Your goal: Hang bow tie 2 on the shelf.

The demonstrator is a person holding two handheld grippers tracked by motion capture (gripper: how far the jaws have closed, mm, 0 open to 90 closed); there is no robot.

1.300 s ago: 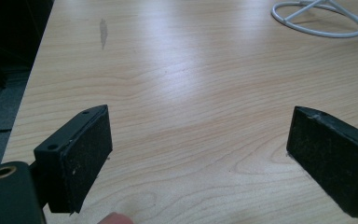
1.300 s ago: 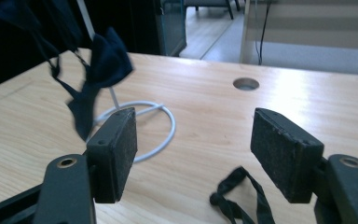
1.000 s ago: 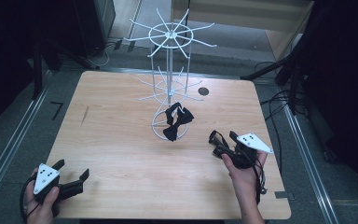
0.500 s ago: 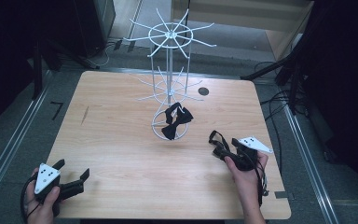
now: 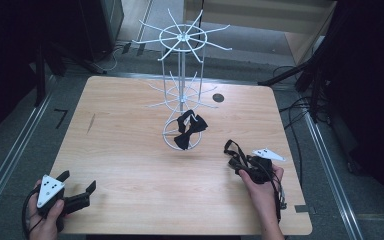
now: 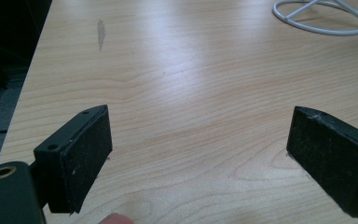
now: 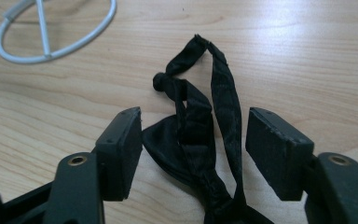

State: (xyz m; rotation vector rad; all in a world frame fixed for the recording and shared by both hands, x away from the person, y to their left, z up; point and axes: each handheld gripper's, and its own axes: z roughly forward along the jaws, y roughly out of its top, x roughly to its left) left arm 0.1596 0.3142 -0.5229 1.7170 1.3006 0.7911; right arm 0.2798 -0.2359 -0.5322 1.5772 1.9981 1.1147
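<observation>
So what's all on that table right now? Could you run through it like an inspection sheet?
Surface: wooden table, a dark streak near its left edge, a dark round spot behind the rack.
Job's things: white wire rack; one black bow tie on its base ring; another bow tie lying between the right gripper's fingers.
Clutter: nothing seen.
Grippers: left gripper open over bare wood, hand-held at the near left corner; right gripper open, fingers either side of the tie.
Cables: black cables on the floor to the right.
Surroundings: dark room, grey floor, metal rails.

Black tongs (image 5: 75, 187) with flat rough pads, grey three-cornered plates, brass screw heads
</observation>
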